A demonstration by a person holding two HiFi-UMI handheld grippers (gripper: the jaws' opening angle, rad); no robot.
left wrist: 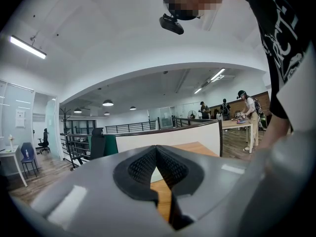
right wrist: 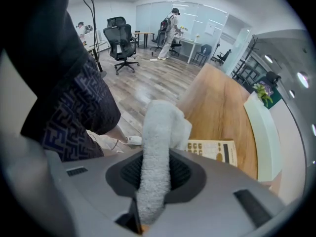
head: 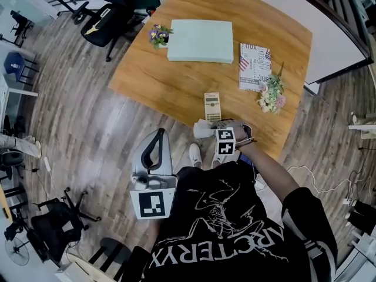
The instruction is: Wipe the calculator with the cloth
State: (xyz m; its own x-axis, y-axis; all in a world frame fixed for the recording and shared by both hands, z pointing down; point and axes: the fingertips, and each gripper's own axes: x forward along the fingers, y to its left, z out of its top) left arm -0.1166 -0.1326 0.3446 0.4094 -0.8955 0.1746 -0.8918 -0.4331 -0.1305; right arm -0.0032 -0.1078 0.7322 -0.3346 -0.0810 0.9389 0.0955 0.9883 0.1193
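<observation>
The beige calculator [head: 212, 106] lies on the wooden table [head: 176, 78] near its front edge; in the right gripper view the calculator [right wrist: 212, 150] shows just past the jaws. My right gripper [head: 218, 126] is shut on the white cloth [right wrist: 157, 147], which hangs out ahead of the jaws at the table's edge, a little short of the calculator. The cloth [head: 204, 129] shows in the head view too. My left gripper [head: 154, 150] is held off the table over the floor, shut and with nothing in it [left wrist: 157, 168].
On the table lie a pale green box [head: 200, 40], a printed booklet [head: 255, 66], a small purple flower pot [head: 158, 35] and a pink bouquet [head: 271, 94]. Office chairs [head: 106, 22] stand at the far left.
</observation>
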